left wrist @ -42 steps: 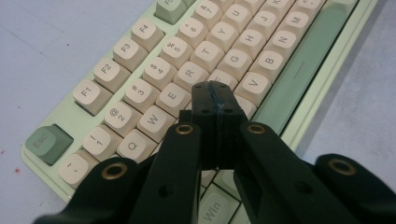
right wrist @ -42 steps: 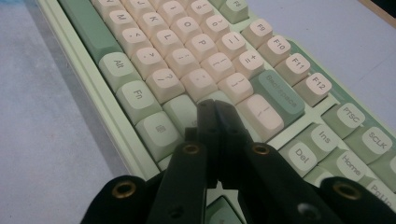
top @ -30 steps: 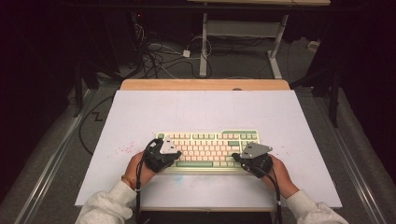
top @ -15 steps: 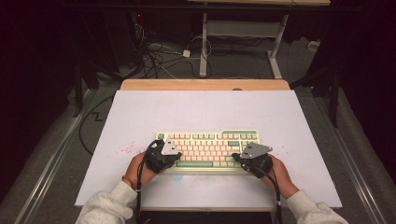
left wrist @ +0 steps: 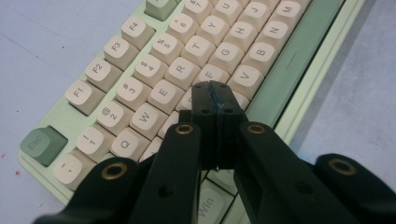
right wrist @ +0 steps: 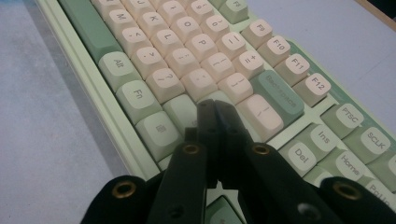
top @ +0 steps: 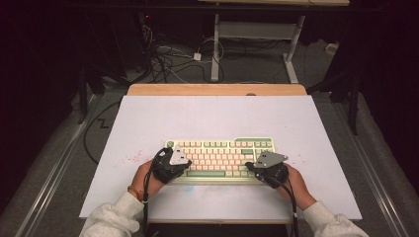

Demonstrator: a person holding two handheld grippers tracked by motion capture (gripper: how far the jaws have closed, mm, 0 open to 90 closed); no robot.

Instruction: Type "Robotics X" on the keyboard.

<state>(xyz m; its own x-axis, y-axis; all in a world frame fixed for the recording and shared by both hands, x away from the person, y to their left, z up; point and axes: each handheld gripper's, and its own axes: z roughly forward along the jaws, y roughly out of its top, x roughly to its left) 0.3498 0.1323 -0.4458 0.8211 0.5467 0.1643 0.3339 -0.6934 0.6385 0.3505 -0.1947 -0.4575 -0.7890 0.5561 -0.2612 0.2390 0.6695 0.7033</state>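
A pale green keyboard with cream and green keys lies on the white table top, near its front edge. My left gripper rests over the keyboard's left end, jaws shut with nothing between them. In the left gripper view its closed tips sit above the letter keys around D and F. My right gripper is over the keyboard's right end, also shut and empty. In the right gripper view its tips hover over the keys near Enter, just left of Backspace.
The white top lies on a wooden table. Faint red specks mark the surface left of the keyboard. Beyond the table, cables lie on the floor beside a white desk frame. Metal rails run along both sides.
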